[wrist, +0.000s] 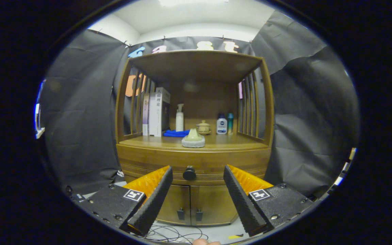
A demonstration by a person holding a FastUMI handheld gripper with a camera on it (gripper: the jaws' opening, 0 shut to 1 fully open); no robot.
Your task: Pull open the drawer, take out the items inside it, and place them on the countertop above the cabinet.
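A wooden cabinet stands ahead of me, its drawer [196,163] pushed in flush under the countertop [223,141]. A round dark knob [189,174] sits on the drawer front, beyond my fingertips and slightly left of the midline between them. My gripper [197,173] is open, fingers spread wide, with nothing between them. The drawer's contents are hidden.
On the countertop stand books [157,112], a spray bottle [179,118], a blue cloth [175,133], a pale cone-shaped piece on a round stone base [193,139], a lidded cup [203,127] and two small bottles [225,124]. Below the drawer are two cabinet doors [191,204]. Cables [175,234] lie on the floor.
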